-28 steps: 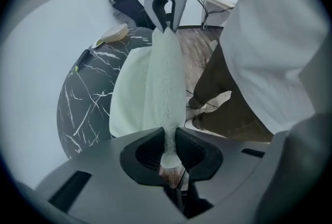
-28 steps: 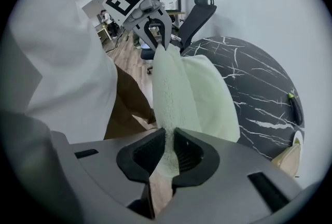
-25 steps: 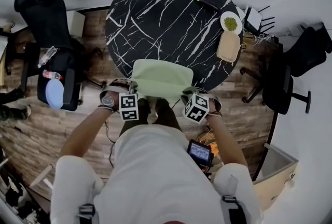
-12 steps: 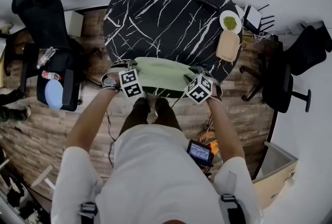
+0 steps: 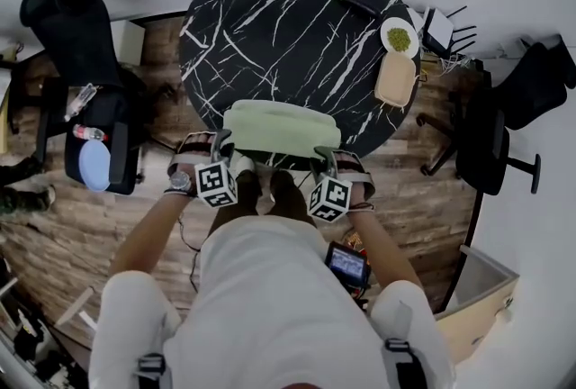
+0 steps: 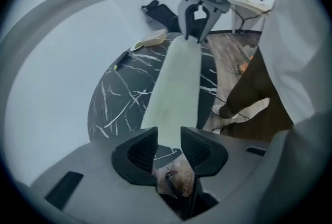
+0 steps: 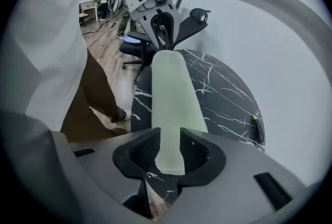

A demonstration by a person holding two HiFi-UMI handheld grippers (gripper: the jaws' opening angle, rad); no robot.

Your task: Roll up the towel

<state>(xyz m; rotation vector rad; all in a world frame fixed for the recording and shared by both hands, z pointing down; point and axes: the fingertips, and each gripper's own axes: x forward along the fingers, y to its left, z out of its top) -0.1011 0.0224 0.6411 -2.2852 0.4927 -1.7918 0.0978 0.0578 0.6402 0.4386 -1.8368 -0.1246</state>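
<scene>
Both grippers have drawn back toward the person since half a second ago. The towel [image 5: 281, 126], which 1 second ago was spread wider with its near edge lifted, now lies as a long, narrow roll along the near edge of the table [image 5: 270, 27]. The left gripper [image 5: 220, 144] is at the roll's left end. Its jaws have just been opening and stand apart, with the towel's end just beyond their tips and nothing pinched. The right gripper [image 5: 322, 160] is at the right end. Its jaws have just been closing a little yet stand apart, and the towel's end lies between the pads, not visibly squeezed.
</scene>
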